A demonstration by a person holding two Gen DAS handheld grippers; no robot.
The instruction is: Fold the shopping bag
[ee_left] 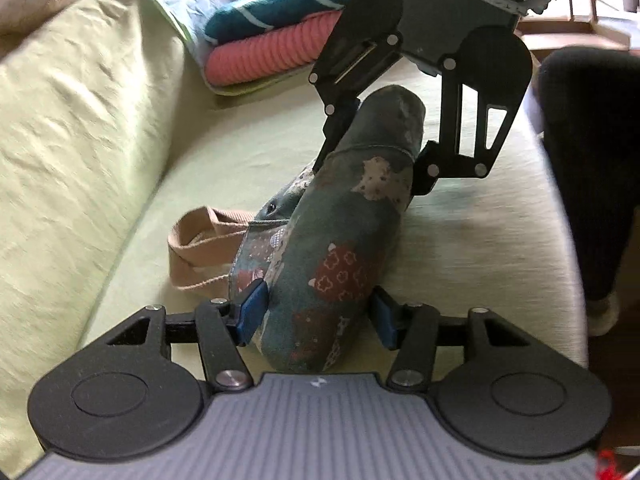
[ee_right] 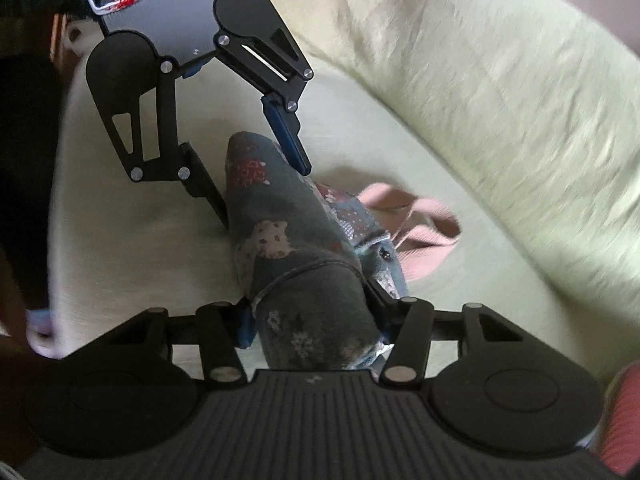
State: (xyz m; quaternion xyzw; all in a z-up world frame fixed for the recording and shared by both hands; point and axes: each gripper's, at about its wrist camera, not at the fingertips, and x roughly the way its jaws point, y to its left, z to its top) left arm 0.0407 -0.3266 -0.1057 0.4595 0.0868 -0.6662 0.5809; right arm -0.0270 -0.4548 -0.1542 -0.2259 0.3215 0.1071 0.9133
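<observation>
Left wrist view: the shopping bag [ee_left: 336,248] is gathered into a thick roll of patterned cloth lying on the pale green sofa seat [ee_left: 480,240], its tan handles [ee_left: 196,248] trailing out on the side towards the backrest. The left gripper [ee_left: 316,316] has its jaws set either side of the near end of the roll, the blue pads touching the cloth, so the bundle appears pinched rather than merely straddled. The right gripper [ee_left: 372,160] comes in from the opposite end, its jaws flanking the plain dark end of the roll; whether they press firmly cannot be told from here.

Right wrist view confirms the mirror arrangement: the right gripper [ee_right: 316,320] has its jaws closed in on the dark end of the shopping bag [ee_right: 288,240].

Judgement: holding both ends at once keeps the roll from springing open and keeps it square to the seat, and leaving the handles free suggests they are to be tucked or wrapped last.

Folded towels [ee_left: 272,44] lie further along the seat, well clear of the work.
</observation>
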